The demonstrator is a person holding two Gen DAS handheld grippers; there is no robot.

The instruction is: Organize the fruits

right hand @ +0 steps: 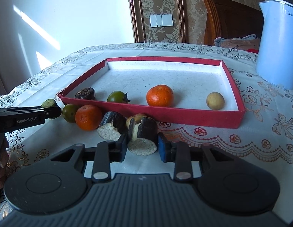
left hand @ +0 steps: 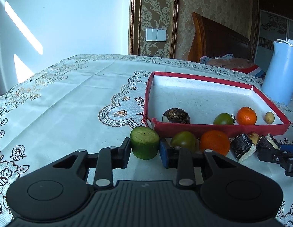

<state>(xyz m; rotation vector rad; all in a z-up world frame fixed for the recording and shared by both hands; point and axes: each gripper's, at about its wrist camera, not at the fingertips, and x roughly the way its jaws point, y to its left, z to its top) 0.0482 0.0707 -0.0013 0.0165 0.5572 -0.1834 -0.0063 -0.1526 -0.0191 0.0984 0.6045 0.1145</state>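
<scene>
Both grippers sit low on the embroidered white tablecloth (left hand: 70, 98), and we have each one bracketing a piece of produce. Our left gripper (left hand: 145, 149) has its jaws apart around the short green cucumber stub (left hand: 144, 143) standing on its cut end; the left pad looks to touch its skin, while the blue right pad sits just beside it, so we judge it not yet clamped. Our right gripper (right hand: 141, 144) likewise stands open around the dark-skinned, pale-fleshed sugarcane-like cylinder (right hand: 143, 138), with a small gap at the blue pad. Just beyond both grippers runs the near wall of the shallow red-rimmed cardboard tray (right hand: 184, 116), which already holds a dark round water-chestnut-like bulb (right hand: 85, 94), a green tomato (right hand: 117, 96), an orange mandarin (right hand: 160, 95) and a small tan longan-like fruit (right hand: 215, 100). Between our two grippers lie another green tomato (left hand: 184, 141), another mandarin (left hand: 214, 141) and a second dark cut piece (left hand: 243, 147). We expect the cucumber to be light, firm but wet-slick on its skin, so we would grip mid-height across the curved sides with modest force. The cane piece looks stiff and tougher; its flat cut ends should not be squeezed, the rounded bark should.
</scene>
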